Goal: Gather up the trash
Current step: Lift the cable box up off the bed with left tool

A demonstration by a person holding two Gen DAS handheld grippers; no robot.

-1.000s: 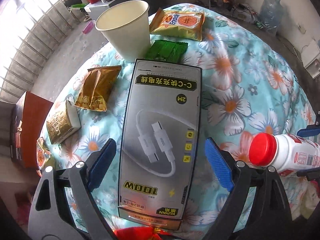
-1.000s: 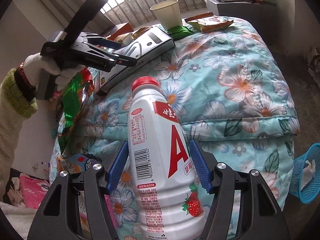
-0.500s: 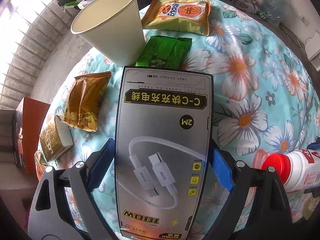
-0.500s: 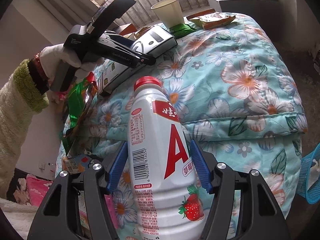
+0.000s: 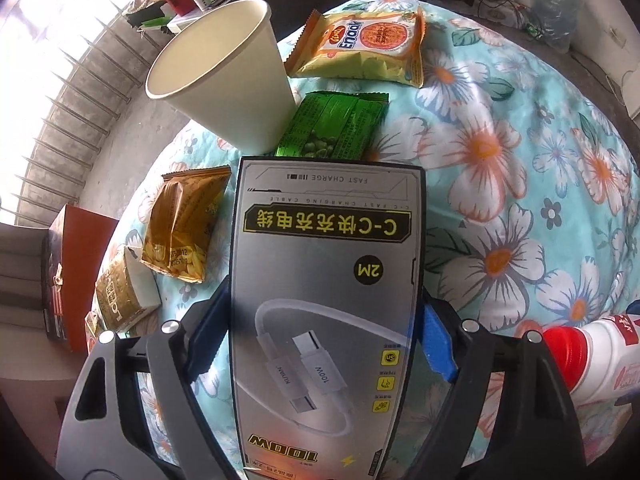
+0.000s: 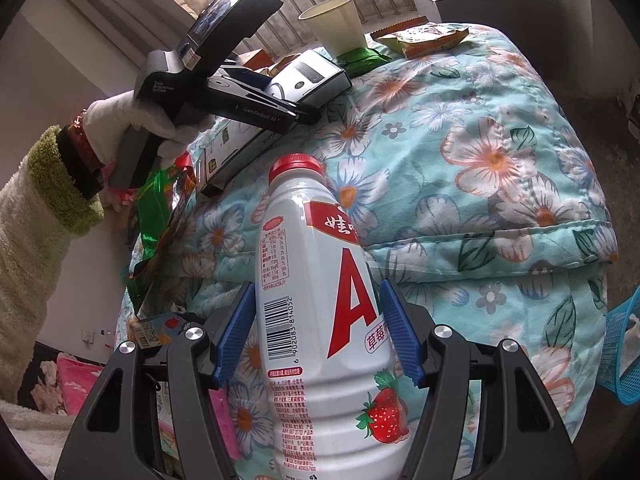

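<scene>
Left hand-held gripper (image 5: 326,344) clamps the cable box (image 5: 326,300) by its long edges, right hand-held gripper (image 6: 318,334) grips the bottle (image 6: 320,312), upright. Slick box could slip or tilt out (thin cardboard); swinging it may knock the cup (image 5: 228,76) just ahead.

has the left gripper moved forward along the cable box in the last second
Yes. The left gripper has slid forward along the cable box, toward the paper cup, and its jaws have shut on the box's sides.
</scene>
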